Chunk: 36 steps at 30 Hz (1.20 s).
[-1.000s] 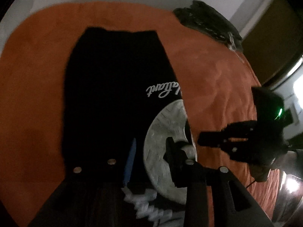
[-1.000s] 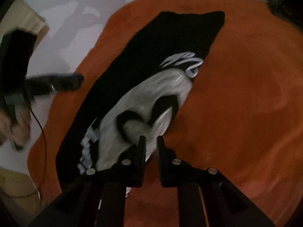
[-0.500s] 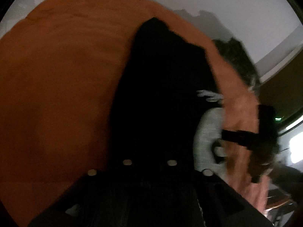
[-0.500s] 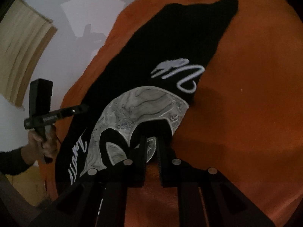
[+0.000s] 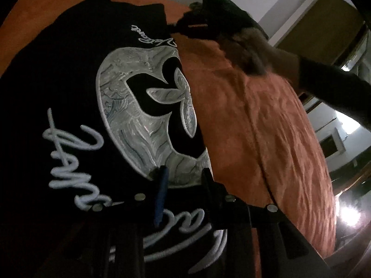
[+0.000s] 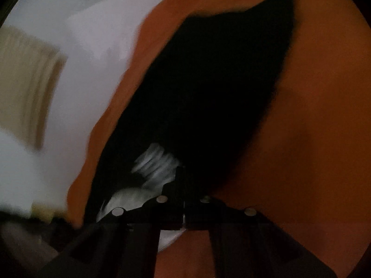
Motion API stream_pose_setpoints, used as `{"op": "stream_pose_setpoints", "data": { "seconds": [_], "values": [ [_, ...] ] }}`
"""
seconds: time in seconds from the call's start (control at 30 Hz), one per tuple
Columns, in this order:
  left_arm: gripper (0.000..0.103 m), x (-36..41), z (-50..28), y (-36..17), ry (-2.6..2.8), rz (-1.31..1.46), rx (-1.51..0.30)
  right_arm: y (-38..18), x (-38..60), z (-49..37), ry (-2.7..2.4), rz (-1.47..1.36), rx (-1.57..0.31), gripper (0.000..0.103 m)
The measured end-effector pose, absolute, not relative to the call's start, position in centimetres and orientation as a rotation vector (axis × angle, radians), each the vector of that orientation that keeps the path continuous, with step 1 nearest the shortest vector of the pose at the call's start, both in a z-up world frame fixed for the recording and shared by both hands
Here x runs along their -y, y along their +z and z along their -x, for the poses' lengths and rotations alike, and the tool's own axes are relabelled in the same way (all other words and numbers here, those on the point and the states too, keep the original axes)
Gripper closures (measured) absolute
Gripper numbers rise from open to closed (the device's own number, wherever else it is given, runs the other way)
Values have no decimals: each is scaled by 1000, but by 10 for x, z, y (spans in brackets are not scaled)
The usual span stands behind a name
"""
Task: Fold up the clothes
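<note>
The black knit garment, with its silvery embroidered disc and white script, lies flat on the nubbly orange cover. The left gripper (jaws opening) straddles its near edge at six o'clock. At one o'clock the right gripper is pinched shut on the garment's edge.

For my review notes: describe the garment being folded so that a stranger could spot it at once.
An orange blanket covers the whole work surface. On it lies a single black shirt. It stands out by a large silver-grey round emblem and white script lettering printed on it.
</note>
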<state>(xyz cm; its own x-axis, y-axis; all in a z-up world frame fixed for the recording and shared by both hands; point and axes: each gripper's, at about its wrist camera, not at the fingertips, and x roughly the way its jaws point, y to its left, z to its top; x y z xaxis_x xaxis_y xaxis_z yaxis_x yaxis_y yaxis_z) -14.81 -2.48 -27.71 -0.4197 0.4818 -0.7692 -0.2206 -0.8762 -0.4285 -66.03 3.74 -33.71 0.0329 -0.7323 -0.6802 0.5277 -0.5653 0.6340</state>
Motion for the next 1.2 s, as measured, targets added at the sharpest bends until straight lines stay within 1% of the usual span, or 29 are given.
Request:
{"op": "stream_pose_setpoints", "data": {
  "seconds": [0.1, 0.17, 0.23, 0.3, 0.33, 0.43, 0.47, 0.6, 0.7, 0.77, 0.8, 0.87, 0.93, 0.97, 1.07, 1.2],
  "values": [
    [72, 29, 146, -277, 2306, 1382, 385, -328, -49, 717, -1815, -1391, 220, 103],
    [72, 31, 145, -278, 2304, 1383, 399, -314, -55, 737, -1859, -1377, 223, 100],
    [72, 34, 140, -277, 2301, 1379, 421, -293, -62, 738, -1833, -1318, 259, 100],
    [72, 31, 136, -277, 2301, 1371, 431, -281, -57, 730, -1671, -1279, 283, 100],
    [72, 30, 136, -277, 2303, 1365, 425, -281, -50, 723, -1546, -1282, 263, 100],
    [72, 25, 135, -277, 2312, 1344, 402, -310, -25, 713, -1416, -1404, 53, 100],
    [72, 25, 135, -276, 2317, 1331, 391, -322, -23, 721, -1427, -1445, 47, 103],
    [71, 28, 133, -277, 2326, 1284, 378, -337, -38, 769, -1577, -1451, 231, 103],
    [71, 26, 134, -279, 2324, 1257, 395, -326, -63, 803, -1793, -1417, 336, 103],
    [71, 27, 131, -280, 2324, 1247, 405, -311, -80, 812, -1967, -1383, 341, 103],
    [71, 28, 130, -280, 2325, 1244, 403, -303, -86, 810, -2052, -1364, 343, 98],
    [70, 29, 132, -281, 2318, 1245, 413, -285, -95, 798, -2063, -1287, 459, 98],
    [70, 30, 134, -282, 2316, 1247, 429, -267, -93, 775, -1885, -1204, 561, 98],
    [70, 32, 133, -282, 2318, 1243, 428, -261, -88, 759, -1761, -1180, 570, 98],
    [69, 32, 128, -281, 2331, 1226, 405, -268, -67, 697, -1387, -1231, 460, 98],
    [66, 26, 129, -283, 2337, 1214, 378, -323, -38, 631, -1157, -1415, 342, 97]
  ]
}}
